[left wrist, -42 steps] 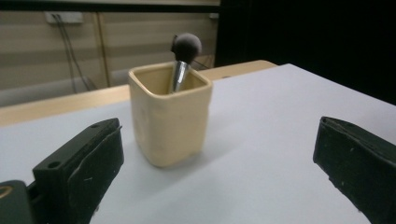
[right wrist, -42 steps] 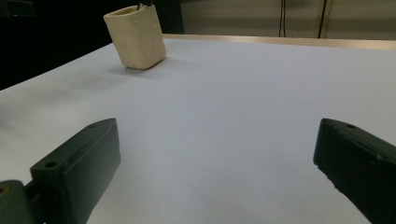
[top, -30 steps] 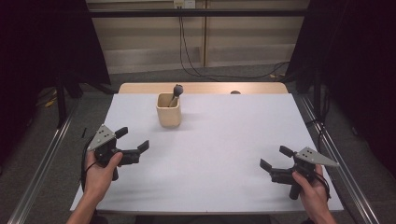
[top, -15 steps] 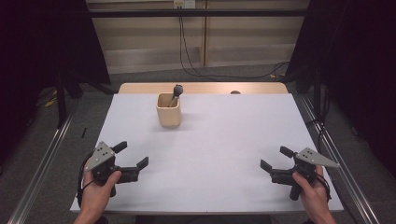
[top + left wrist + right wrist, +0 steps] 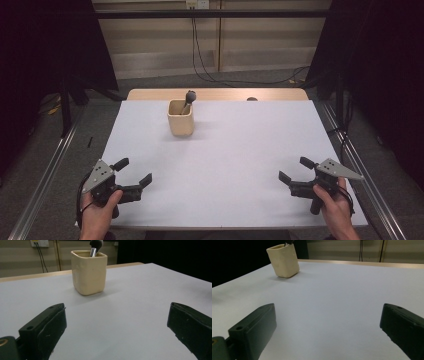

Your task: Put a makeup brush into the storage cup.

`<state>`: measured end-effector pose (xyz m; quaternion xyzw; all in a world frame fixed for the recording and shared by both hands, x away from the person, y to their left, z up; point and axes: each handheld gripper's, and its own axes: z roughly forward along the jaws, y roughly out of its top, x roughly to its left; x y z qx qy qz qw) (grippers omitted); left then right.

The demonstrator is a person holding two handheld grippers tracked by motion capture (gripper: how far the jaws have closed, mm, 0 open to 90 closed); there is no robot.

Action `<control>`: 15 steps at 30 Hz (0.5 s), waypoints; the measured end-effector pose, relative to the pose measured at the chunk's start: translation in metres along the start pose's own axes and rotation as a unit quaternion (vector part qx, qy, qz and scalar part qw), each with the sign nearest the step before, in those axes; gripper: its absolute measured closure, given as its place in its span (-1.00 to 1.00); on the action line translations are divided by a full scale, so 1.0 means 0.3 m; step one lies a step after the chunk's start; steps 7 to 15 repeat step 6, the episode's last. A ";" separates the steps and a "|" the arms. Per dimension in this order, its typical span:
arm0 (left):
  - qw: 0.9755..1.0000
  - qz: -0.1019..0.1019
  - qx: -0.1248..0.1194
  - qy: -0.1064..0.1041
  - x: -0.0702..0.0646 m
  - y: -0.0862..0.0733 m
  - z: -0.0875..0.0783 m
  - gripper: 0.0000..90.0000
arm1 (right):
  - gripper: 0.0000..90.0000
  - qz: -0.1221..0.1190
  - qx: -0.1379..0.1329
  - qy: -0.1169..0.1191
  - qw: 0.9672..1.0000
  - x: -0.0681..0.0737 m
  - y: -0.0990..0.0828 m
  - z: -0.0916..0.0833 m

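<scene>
White desk (image 5: 240, 165), far side: cup (image 5: 180, 117) with brush (image 5: 189, 100) upright inside. Your left claw (image 5: 133, 172) nearer, cup ahead-right; right claw (image 5: 296, 170) farther. Both claws spread, empty.

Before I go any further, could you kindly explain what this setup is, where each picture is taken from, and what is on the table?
There is no robot arm here: a person holds a two-jaw hand tool in each hand. The high view looks down from above the person's side. In it the left gripper sits at the near left of the white table and the right gripper at the near right. Both are open and hold nothing. The other two pictures come from cameras riding on the grippers, so the black shapes at their bottom corners are each tool's own jaws. Toward the far side of the table stands a cream cup with a dark-tipped brush standing in it, leaning against its rim.
</scene>
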<state>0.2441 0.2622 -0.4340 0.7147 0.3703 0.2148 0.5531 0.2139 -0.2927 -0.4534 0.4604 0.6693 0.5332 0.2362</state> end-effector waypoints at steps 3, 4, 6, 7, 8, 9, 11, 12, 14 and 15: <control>1.000 0.001 -0.001 0.001 0.002 -0.001 0.001 -0.95 | -1.00 0.002 0.002 0.000 1.000 0.000 -0.002 0.001; 1.000 0.004 0.001 0.001 0.001 0.000 0.004 -0.94 | -1.00 0.002 0.002 0.000 1.000 0.000 -0.003 0.002; 1.000 0.010 0.002 -0.001 0.000 0.002 0.012 -0.93 | -1.00 0.003 0.002 0.001 1.000 -0.003 -0.005 0.003; 1.000 0.010 0.002 -0.001 0.000 0.002 0.012 -0.93 | -1.00 0.003 0.002 0.001 1.000 -0.003 -0.005 0.003; 1.000 0.010 0.002 -0.001 0.000 0.002 0.012 -0.93 | -1.00 0.003 0.002 0.001 1.000 -0.003 -0.005 0.003; 1.000 0.010 0.002 -0.001 0.000 0.002 0.012 -0.93 | -1.00 0.003 0.002 0.001 1.000 -0.003 -0.005 0.003; 1.000 0.010 0.002 -0.001 0.000 0.002 0.012 -0.93 | -1.00 0.003 0.002 0.001 1.000 -0.003 -0.005 0.003; 1.000 0.010 0.002 -0.001 0.000 0.002 0.012 -0.93 | -1.00 0.003 0.002 0.001 1.000 -0.003 -0.005 0.003; 1.000 0.010 0.002 -0.001 0.000 0.002 0.012 -0.93 | -1.00 0.003 0.002 0.001 1.000 -0.003 -0.005 0.003; 1.000 0.010 0.002 -0.001 0.000 0.002 0.012 -0.93 | -1.00 0.003 0.002 0.001 1.000 -0.003 -0.005 0.003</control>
